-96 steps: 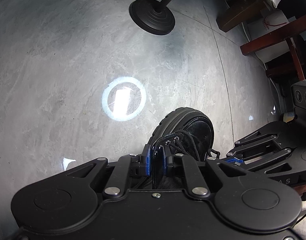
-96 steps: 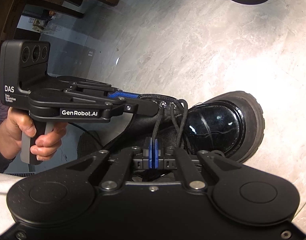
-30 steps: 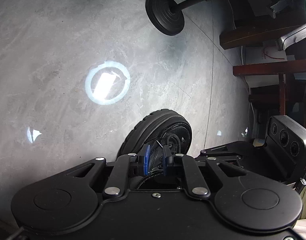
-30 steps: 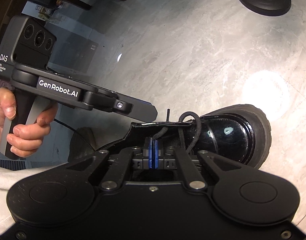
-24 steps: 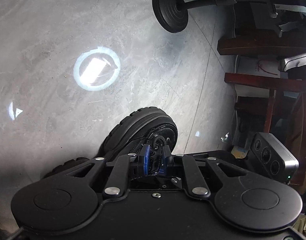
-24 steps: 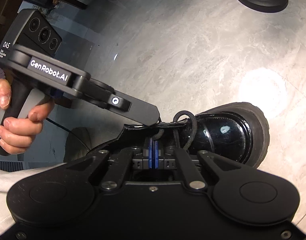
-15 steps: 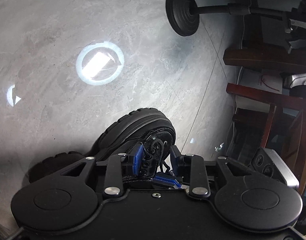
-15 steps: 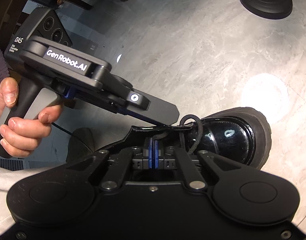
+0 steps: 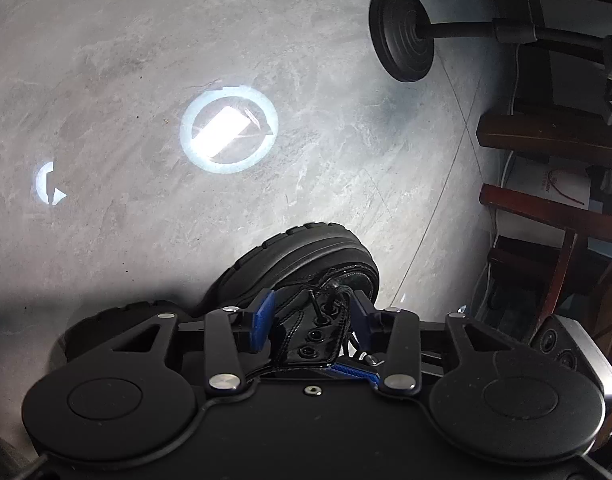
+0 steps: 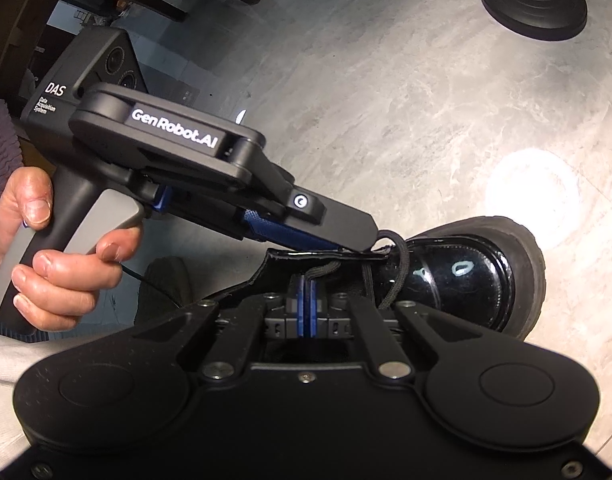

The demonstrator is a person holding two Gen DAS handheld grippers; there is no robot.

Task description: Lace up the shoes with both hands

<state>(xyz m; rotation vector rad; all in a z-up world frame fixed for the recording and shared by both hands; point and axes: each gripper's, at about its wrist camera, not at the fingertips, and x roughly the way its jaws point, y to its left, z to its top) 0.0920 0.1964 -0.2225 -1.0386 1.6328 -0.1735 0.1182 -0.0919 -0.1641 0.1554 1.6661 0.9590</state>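
Observation:
A glossy black boot (image 9: 306, 256) lies on the grey floor, toe pointing away. My left gripper (image 9: 312, 312) straddles the boot's eyelet flap (image 9: 314, 336) and the upright lace tip (image 9: 313, 300). Its jaws are closing, and the blue pads (image 9: 263, 314) stand clear of the flap. From the right wrist view, the left gripper (image 10: 366, 240) reaches the flap's top edge (image 10: 326, 255). My right gripper (image 10: 307, 304) is shut on a strand of the black shoelace (image 10: 326, 270), which loops over the boot (image 10: 466, 276).
A round black stand base (image 9: 402, 36) sits on the floor beyond the boot, also in the right wrist view (image 10: 534, 0). Dark wooden furniture legs (image 9: 546, 216) stand at the right. A person's hand (image 10: 53, 248) grips the left handle.
The left gripper has rolled, and its pads have spread from nearly together to either side of the eyelet flap. The right gripper has stayed shut and still on the lace.

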